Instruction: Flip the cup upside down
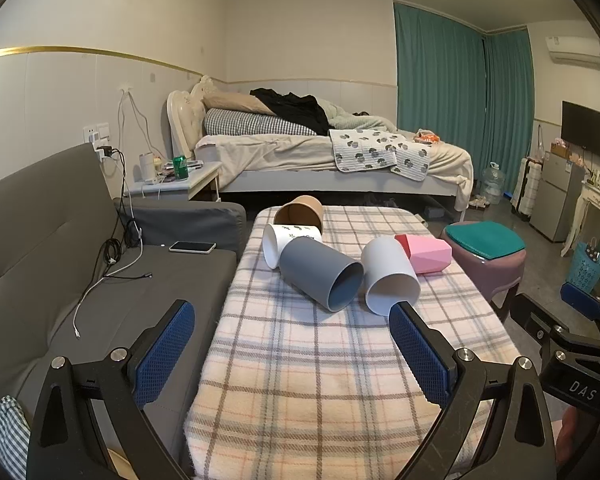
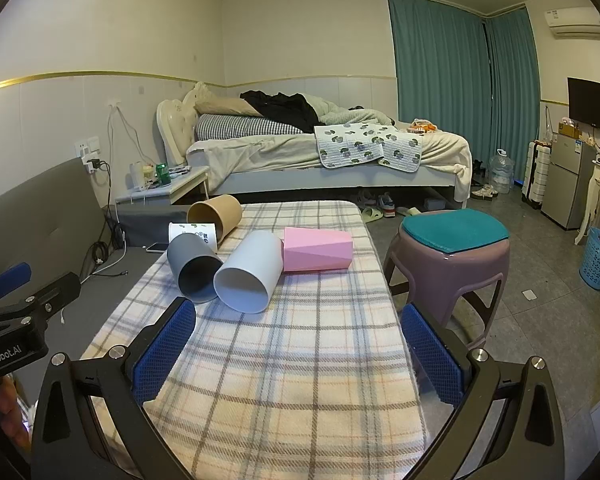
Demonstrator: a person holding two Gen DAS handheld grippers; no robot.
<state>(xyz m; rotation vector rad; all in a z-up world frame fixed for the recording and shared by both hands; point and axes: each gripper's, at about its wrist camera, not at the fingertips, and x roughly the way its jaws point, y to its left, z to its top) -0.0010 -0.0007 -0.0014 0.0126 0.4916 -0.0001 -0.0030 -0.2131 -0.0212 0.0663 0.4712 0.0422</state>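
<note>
Five cups lie on sides on plaid-covered table (image 2: 300,360). Nearest: pale blue cup (image 2: 249,272), mouth toward cameras, touching grey cup (image 2: 192,264). Likely light, rigid, smooth plastic; may roll. Pinch across wall near rim. Left tongs (image 1: 292,344), right tongs (image 2: 298,344) both spread, empty.

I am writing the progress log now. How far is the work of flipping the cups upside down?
Nothing looks done yet. All five cups lie on their sides on the plaid-covered table: the grey plastic cup, white plastic cup, pink faceted cup, brown paper cup and printed white paper cup. Nothing is in hand: the left gripper and right gripper are open and empty. Every flip is left.
</note>
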